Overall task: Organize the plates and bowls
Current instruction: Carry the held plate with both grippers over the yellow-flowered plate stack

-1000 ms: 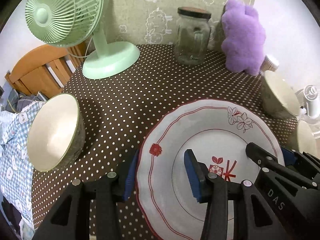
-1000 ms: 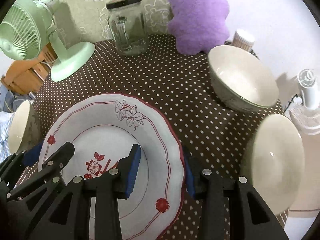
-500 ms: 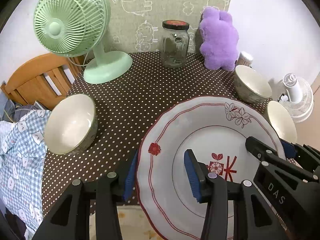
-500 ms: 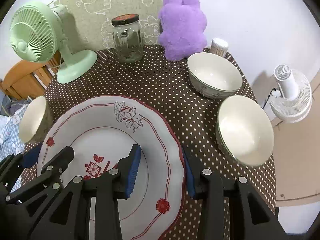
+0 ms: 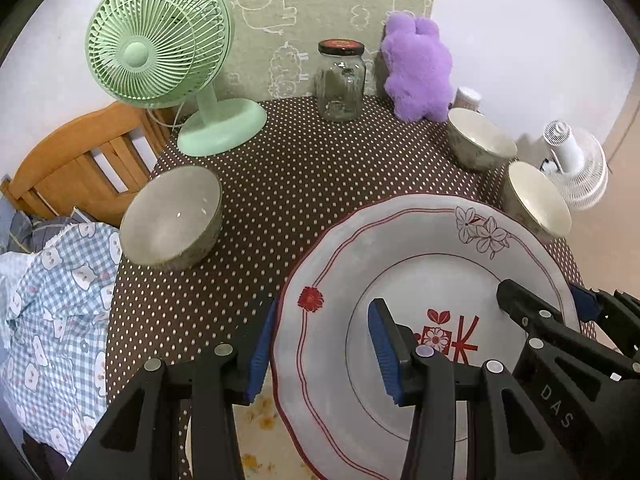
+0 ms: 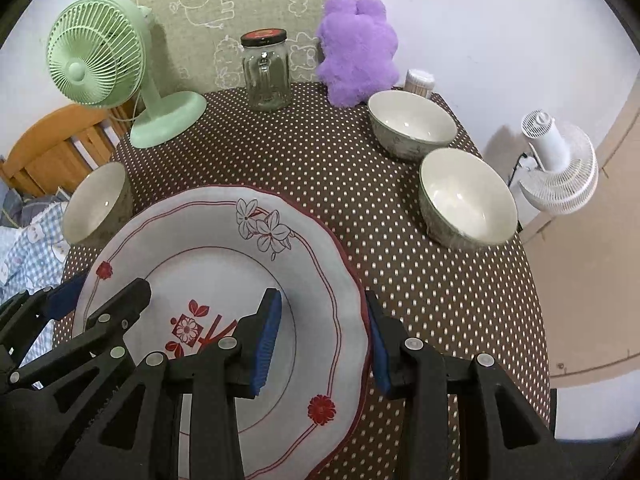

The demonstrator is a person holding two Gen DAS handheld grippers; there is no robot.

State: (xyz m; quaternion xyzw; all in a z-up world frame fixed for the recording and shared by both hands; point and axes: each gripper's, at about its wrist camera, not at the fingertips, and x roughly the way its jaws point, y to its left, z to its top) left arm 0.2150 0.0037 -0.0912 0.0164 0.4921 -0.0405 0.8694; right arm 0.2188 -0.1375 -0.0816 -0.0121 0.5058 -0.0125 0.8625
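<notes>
three bowls (image 6: pixel 468 198) (image 6: pixel 412 124) (image 5: pixel 172 216) unstacked, well apart around the jar (image 6: pixel 266 74), and one plate (image 5: pixel 424 320) lifted near of it, rim clamped between left gripper (image 5: pixel 320 344) and right gripper (image 6: pixel 322 340), nowhere set down yet.

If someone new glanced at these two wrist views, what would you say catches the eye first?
First, the big white plate with red flowers, gripped at opposite rims by the left gripper and right gripper above the dotted tablecloth. Then the green fan at the back left and the purple plush toy at the back right, with cream bowls around.
</notes>
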